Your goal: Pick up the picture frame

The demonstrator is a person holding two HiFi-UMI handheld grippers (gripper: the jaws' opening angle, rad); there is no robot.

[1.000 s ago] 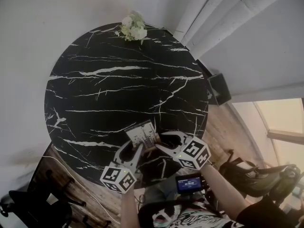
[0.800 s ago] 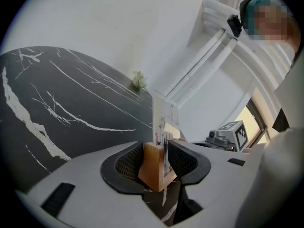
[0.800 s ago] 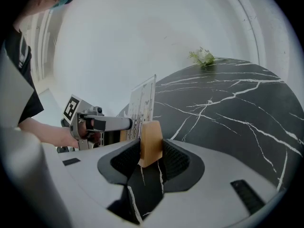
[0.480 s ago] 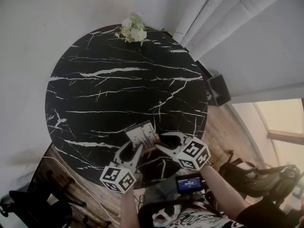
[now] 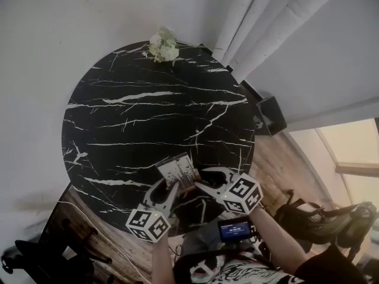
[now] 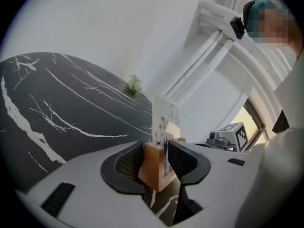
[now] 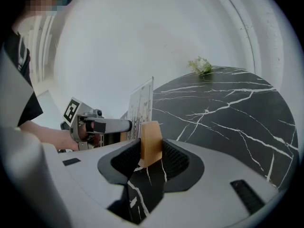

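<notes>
At the near edge of the round black marble worktop [image 5: 148, 111], polished smooth and veined with thin white lines, is the picture frame [image 5: 176, 170]. It is a thin, clear, upright panel carrying a pale printed card, set into a light-brown wooden base [image 6: 152, 169] with flat, smooth faces.

My left gripper [image 6: 156, 161] is clamped on that base from the left. Its black ribbed pads press the wood and the panel's lower edge between them. My right gripper [image 7: 151, 156] is clamped on the base from the right, with the block filling the gap between its pads and holding the jaws wide.

Both grippers are grey moulded plastic, and they meet nose to nose at the frame. I cannot tell whether the base rests on the marble or sits just clear of it.

A small bunch of white flowers [image 5: 164, 45] with green leaves lies at the far rim, well apart from the frame.
</notes>
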